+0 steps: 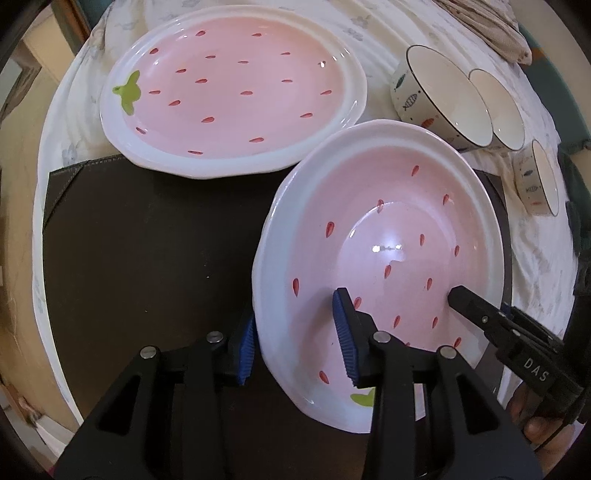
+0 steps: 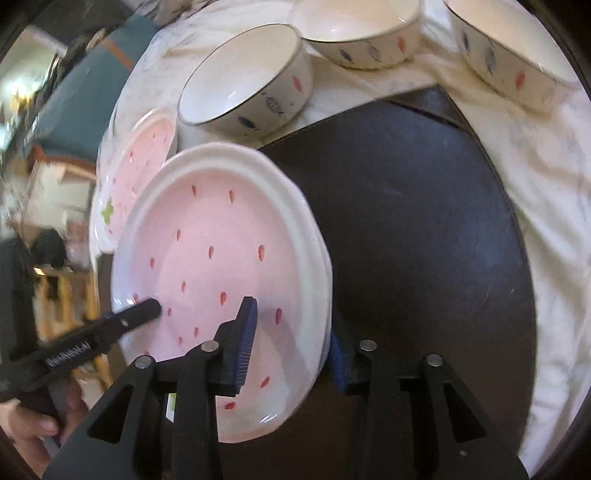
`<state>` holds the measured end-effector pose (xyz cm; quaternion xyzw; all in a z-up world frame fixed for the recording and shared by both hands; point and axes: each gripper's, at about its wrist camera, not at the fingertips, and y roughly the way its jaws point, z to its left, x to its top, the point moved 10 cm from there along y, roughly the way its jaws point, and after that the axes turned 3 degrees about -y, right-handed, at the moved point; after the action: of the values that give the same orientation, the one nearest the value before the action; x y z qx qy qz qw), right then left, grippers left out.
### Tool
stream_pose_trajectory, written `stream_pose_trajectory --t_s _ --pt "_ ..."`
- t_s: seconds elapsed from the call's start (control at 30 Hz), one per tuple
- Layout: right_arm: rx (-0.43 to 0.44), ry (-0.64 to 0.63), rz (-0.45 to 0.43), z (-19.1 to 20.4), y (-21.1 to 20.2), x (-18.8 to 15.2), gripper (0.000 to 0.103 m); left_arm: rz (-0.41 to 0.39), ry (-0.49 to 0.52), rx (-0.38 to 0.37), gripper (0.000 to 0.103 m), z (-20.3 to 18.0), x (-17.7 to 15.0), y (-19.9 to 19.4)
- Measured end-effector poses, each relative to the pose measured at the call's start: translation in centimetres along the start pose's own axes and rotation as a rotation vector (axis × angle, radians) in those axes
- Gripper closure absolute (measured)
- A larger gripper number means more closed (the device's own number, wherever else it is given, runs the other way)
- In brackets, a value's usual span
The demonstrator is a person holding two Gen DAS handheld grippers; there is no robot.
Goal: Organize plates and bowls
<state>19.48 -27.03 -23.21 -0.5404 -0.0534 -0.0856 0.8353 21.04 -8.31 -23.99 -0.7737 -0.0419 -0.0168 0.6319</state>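
A pink strawberry plate (image 1: pixel 391 236) with a white rim is held tilted above the dark mat (image 1: pixel 147 251). My left gripper (image 1: pixel 295 343) straddles its near rim, one blue pad under, one inside. My right gripper (image 2: pixel 291 343) straddles the opposite rim of the same plate (image 2: pixel 221 251); its black finger also shows in the left wrist view (image 1: pixel 476 306). A second strawberry plate (image 1: pixel 236 92) lies flat on the tablecloth beyond the mat. Three white fish-pattern bowls (image 1: pixel 439 96) (image 1: pixel 498 107) (image 1: pixel 539 181) sit at the right.
The round table has a white flowered cloth (image 1: pixel 388 33) and a dark square mat (image 2: pixel 424 229). A folded cloth (image 1: pixel 487 26) lies at the far right edge. Bowls (image 2: pixel 251 88) stand along the mat's far side in the right wrist view.
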Motion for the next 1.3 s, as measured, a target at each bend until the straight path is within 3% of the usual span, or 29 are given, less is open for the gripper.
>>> stream_pose_trajectory --t_s 0.13,0.3,0.47,0.63,0.73,0.93,1.3 --pt "-0.017 -0.04 0.015 0.1 -0.3 -0.4 0.063 0.009 0.019 0.013 0.075 0.1 -0.3 -0.3" --pt "-0.014 -0.061 0.015 0.5 -0.5 -1.8 0.063 -0.023 0.061 0.067 0.076 0.0 -1.4 -0.7" --pt "0.002 -0.094 0.038 1.2 -0.4 -3.5 0.063 -0.018 0.093 0.073 0.076 0.5 -3.0 -1.1" --pt "0.06 -0.059 0.053 1.7 -0.6 -6.2 0.064 0.015 0.14 0.03 0.078 0.5 -5.3 -1.5" --pt "0.064 -0.056 0.056 1.8 -0.7 -6.9 0.065 0.012 0.117 -0.005 0.078 0.7 -5.3 -1.7" --pt "0.09 0.049 0.044 0.6 -0.9 -5.5 0.065 -0.022 0.073 0.014 0.075 2.1 -4.4 -2.2" --pt "0.032 0.026 -0.042 0.6 -0.7 -0.8 0.065 -0.034 0.029 -0.012 0.077 2.5 -2.7 -1.6"
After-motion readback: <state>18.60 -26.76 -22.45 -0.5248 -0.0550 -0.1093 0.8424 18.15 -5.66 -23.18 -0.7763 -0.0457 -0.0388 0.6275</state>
